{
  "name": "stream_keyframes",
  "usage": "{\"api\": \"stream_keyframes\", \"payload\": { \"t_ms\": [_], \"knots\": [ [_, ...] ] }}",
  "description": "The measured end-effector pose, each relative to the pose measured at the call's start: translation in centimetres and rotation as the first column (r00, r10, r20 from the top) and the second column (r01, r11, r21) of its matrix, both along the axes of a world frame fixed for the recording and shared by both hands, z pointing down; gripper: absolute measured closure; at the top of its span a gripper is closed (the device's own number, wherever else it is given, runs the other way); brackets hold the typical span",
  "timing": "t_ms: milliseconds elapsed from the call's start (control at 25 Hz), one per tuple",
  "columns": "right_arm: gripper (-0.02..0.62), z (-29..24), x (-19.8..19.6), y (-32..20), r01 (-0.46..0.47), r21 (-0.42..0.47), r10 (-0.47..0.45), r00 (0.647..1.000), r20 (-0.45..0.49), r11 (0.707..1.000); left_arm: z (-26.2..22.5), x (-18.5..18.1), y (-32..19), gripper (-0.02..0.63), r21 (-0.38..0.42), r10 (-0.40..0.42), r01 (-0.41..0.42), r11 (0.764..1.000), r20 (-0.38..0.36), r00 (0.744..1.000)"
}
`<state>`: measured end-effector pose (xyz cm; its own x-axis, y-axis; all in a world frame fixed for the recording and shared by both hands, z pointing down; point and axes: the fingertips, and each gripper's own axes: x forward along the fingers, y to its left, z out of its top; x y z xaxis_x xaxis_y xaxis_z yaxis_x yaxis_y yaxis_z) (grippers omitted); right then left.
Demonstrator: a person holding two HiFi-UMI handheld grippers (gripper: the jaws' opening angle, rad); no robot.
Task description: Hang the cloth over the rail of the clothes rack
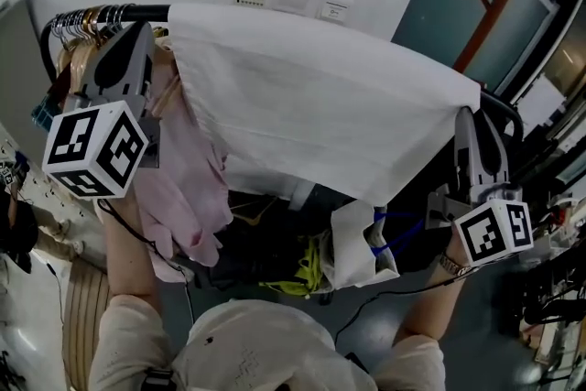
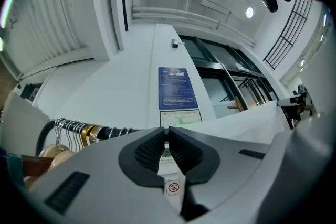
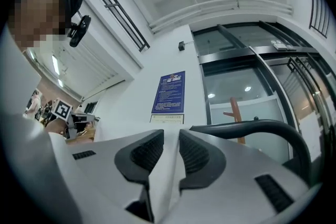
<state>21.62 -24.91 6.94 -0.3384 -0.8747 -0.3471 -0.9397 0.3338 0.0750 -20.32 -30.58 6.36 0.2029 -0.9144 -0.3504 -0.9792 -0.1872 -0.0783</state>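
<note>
Cloth lies draped across the black rail. It runs as a broad white sheet from the upper left of the head view down to the right, where its corner drops off beside the rail's bend. It hangs next to the pink garments and the hangers bunched at the far left. That placement seems deliberate: this stretch of rail is the bare one, so the sheet can spread flat.

The right gripper sits at the cloth's right end with its jaws apart. A fold of the white fabric stands in the gap between the pads, but they do not appear to pinch it. That reads as a release: the rail bears the weight, so no grip is needed there.

The left gripper is up at the cloth's left end, just beside the hangers. Its jaws are together, with only a sliver between them through which the wall shows, and nothing is in them. It points a little upward over the rail, likely to keep clear of the fabric and avoid snagging it.

The hanging looks close to done. What seems left is drawing the right jaws off the fold without dragging the sheet along the rail.
</note>
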Motion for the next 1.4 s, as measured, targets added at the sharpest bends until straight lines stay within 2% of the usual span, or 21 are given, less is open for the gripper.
{"api": "stream_keyframes", "payload": {
  "t_ms": [200, 280, 360, 440, 480, 520, 560, 640, 760, 800, 880, 960, 1080, 1160, 1200, 1320, 1400],
  "knots": [
    [0.440, 0.3, 0.1, 0.5, -0.049, 0.029, 0.049, 0.999, -0.012, 0.998, 1.4, 0.6, 0.3, 0.589, -0.013, -0.026, 0.027, 1.000, 0.038, 0.999],
    [0.439, 0.0, 0.8, 1.1, -0.112, 0.076, 0.113, 0.994, -0.010, 0.991, 1.5, 0.5, 0.7, 0.589, 0.001, -0.049, 0.049, 0.999, 0.042, 0.998],
    [0.439, -0.8, 2.1, 2.7, -0.185, 0.171, 0.178, 0.982, 0.057, 0.968, 1.1, 0.1, 1.6, 0.591, 0.047, -0.094, 0.093, 0.995, 0.030, 0.995],
    [0.442, -1.4, 3.2, 4.7, -0.230, 0.263, 0.194, 0.968, 0.158, 0.937, 0.6, 0.0, 2.9, 0.591, 0.107, -0.124, 0.122, 0.987, 0.016, 0.992],
    [0.442, -1.3, 3.3, 5.4, -0.236, 0.281, 0.191, 0.965, 0.178, 0.930, 0.5, 0.2, 3.5, 0.591, 0.133, -0.120, 0.117, 0.984, 0.016, 0.993],
    [0.471, -0.7, 3.0, 5.7, -0.229, 0.276, 0.188, 0.968, 0.167, 0.934, 0.6, 0.6, 4.2, 0.591, 0.157, -0.102, 0.097, 0.983, 0.020, 0.995],
    [0.568, 0.2, 2.3, 5.8, -0.211, 0.259, 0.181, 0.974, 0.135, 0.943, 0.9, 1.2, 4.9, 0.591, 0.178, -0.072, 0.066, 0.982, 0.027, 0.997],
    [0.578, 2.6, 0.6, 6.0, -0.159, 0.223, 0.149, 0.987, 0.063, 0.962, 2.5, 3.0, 6.2, 0.591, 0.208, 0.003, -0.014, 0.978, 0.057, 0.998],
    [0.578, 7.7, -1.0, 6.1, -0.102, 0.144, 0.097, 0.994, 0.042, 0.984, 7.1, 6.8, 8.9, 0.591, 0.263, 0.099, -0.147, 0.954, 0.188, 0.977],
    [0.578, 9.7, -1.4, 6.1, -0.081, 0.101, 0.076, 0.996, 0.052, 0.992, 9.3, 7.8, 9.5, 0.591, 0.251, 0.110, -0.168, 0.953, 0.229, 0.967],
    [0.577, 13.8, -2.3, 5.8, -0.031, 0.005, 0.030, 0.997, 0.070, 1.000, 14.0, 9.0, 9.9, 0.591, 0.157, 0.127, -0.174, 0.972, 0.270, 0.954],
    [0.577, 18.0, -3.3, 5.6, 0.004, -0.090, 0.002, 0.998, 0.066, 0.996, 18.4, 9.6, 9.4, 0.591, 0.034, 0.175, -0.188, 0.982, 0.232, 0.957],
    [0.577, 24.2, -5.1, 5.5, 0.005, -0.226, -0.003, 1.000, 0.012, 0.974, 24.3, 10.0, 8.7, 0.591, -0.128, 0.214, -0.197, 0.972, 0.133, 0.968],
    [0.578, 27.9, -6.5, 5.8, 0.007, -0.315, -0.010, 1.000, -0.007, 0.949, 28.1, 10.4, 8.8, 0.591, -0.229, 0.211, -0.187, 0.955, 0.086, 0.974],
    [0.578, 29.6, -7.1, 5.9, 0.014, -0.357, -0.018, 1.000, -0.006, 0.934, 29.6, 10.8, 9.3, 0.591, -0.266, 0.231, -0.208, 0.941, 0.058, 0.971],
    [0.578, 33.6, -8.5, 6.9, 0.050, -0.454, -0.044, 0.999, 0.025, 0.889, 33.1, 12.9, 11.2, 0.591, -0.320, 0.340, -0.341, 0.884, -0.063, 0.938],
    [0.578, 35.3, -9.0, 7.6, 0.073, -0.484, -0.058, 0.997, 0.047, 0.872, 34.9, 13.8, 11.7, 0.591, -0.355, 0.351, -0.356, 0.865, -0.082, 0.933]
  ]
}}
